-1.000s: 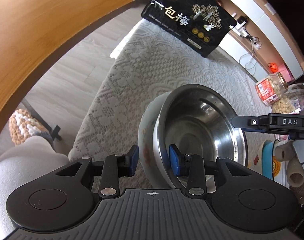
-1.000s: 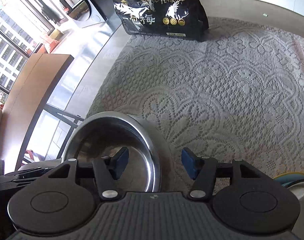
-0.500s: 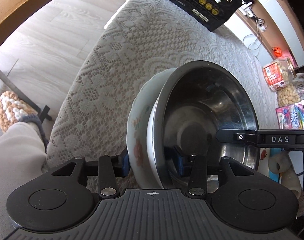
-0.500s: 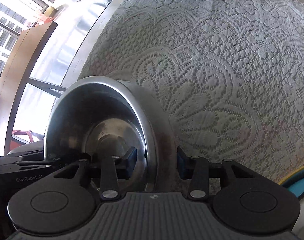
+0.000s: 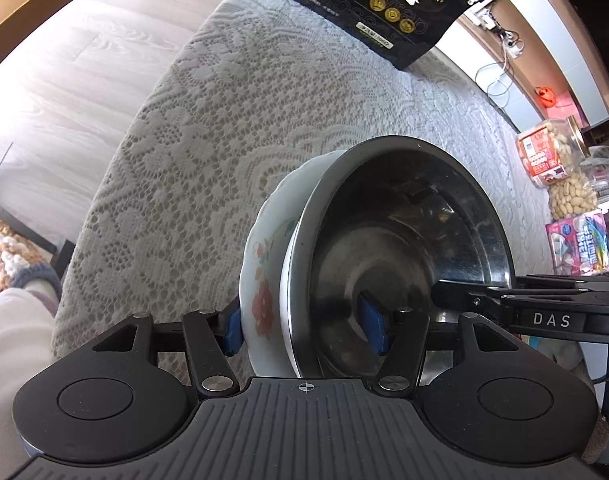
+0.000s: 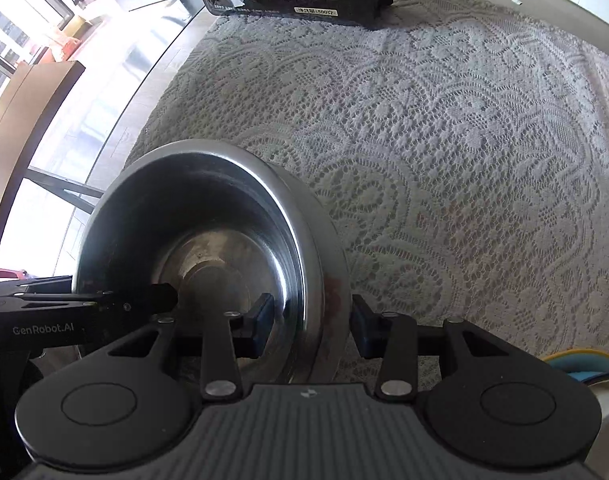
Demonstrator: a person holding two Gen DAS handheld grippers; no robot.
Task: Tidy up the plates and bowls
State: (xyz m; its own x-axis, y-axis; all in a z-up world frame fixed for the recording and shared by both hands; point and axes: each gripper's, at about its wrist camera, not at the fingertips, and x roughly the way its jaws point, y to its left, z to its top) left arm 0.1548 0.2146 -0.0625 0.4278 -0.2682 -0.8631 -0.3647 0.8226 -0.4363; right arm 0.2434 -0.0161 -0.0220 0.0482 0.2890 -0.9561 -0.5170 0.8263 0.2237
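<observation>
- Left wrist view shows the left gripper (image 5: 304, 330) with its jaws straddling both rims, one blue pad outside the floral bowl (image 5: 264, 280) and one inside the steel bowl (image 5: 404, 248) nested in it; whether the pads are pinching I cannot tell.
- Right wrist view has the right gripper (image 6: 310, 326) with jaws spread astride the steel bowl's wall at frame centre, a small gap showing at each pad.
- Both bowls are tilted on edge over the lace-covered desk (image 6: 464, 140), so a loose grip could, I judge, let the smooth steel slide out.
- Uneven pulls between the two grippers might twist the ceramic bowl free and chip it.
</observation>
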